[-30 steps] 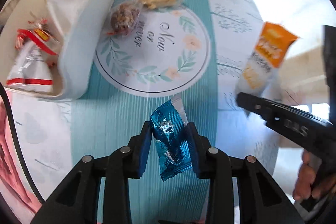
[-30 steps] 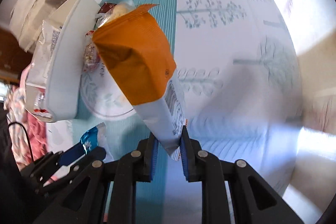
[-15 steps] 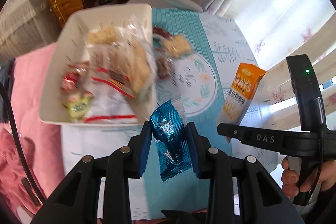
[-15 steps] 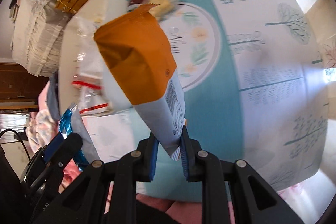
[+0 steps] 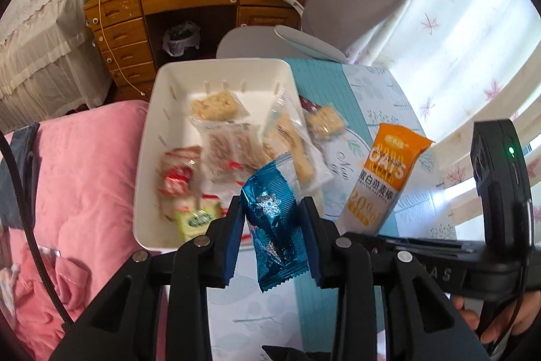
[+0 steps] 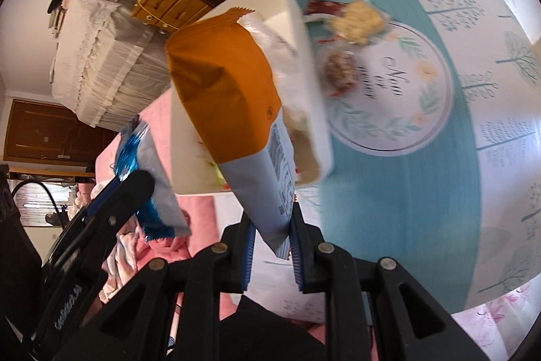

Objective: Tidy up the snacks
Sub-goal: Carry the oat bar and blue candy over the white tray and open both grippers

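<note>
Above the bin (image 5: 145, 158), claws grip snack packets.

left gripper (image 5: 272, 219) clamped, right gripper (image 6: 272, 246) clamped

snacks in white bin (image 5: 148, 137) motion-blurred, oat bar (image 6: 233, 110) hiding bin interior

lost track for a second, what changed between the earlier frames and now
Both tongs lifted away from the tablecloth and pulled back, so the white bin now lies open below and ahead of them. Nothing was taken hold of or let go. The left tongs stay shut on the blue packet, the right tongs on the oat bar. Two snacks remain on the cloth beside the bin.
</note>
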`<state>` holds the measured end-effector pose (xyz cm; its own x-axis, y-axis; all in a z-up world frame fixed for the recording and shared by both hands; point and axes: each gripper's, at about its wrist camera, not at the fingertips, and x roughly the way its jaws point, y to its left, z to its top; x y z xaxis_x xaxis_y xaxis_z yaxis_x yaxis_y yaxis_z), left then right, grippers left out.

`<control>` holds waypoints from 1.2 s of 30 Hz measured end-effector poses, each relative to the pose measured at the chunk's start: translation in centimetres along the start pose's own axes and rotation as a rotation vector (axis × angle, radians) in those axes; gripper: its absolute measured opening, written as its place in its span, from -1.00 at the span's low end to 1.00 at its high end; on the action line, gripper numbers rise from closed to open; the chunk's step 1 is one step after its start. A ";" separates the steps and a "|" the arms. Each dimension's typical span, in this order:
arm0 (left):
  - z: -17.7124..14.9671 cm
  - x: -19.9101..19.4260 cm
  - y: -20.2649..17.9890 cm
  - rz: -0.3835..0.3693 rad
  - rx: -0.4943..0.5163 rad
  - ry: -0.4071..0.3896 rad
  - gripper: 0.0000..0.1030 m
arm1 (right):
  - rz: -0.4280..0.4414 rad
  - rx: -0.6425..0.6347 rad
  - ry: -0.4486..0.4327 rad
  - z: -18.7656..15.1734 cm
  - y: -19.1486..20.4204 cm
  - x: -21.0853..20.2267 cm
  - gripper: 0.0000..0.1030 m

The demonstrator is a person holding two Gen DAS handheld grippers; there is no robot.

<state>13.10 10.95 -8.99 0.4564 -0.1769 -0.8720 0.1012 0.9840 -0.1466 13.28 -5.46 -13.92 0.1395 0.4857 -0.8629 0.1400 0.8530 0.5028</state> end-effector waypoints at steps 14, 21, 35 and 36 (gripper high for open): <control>1.1 1.0 7.0 -0.027 -0.040 -0.005 -0.38 | 0.055 -0.032 -0.026 -0.1 6.3 3.3 -0.65; 1.1 1.0 8.7 -0.050 -0.089 -0.010 0.14 | 0.064 0.007 -0.046 0.3 6.3 3.9 -0.61; 0.0 1.4 7.8 -0.067 -0.136 0.038 0.48 | 0.058 0.039 -0.071 -0.3 3.7 2.1 -0.16; -0.1 1.4 7.5 -0.067 -0.136 0.042 0.49 | 0.059 0.039 -0.070 -0.3 3.5 2.0 -0.15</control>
<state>14.45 18.11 -11.39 0.4150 -0.2437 -0.8766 0.0080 0.9644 -0.2643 13.73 -1.43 -13.88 0.2168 0.5194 -0.8266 0.1675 0.8144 0.5556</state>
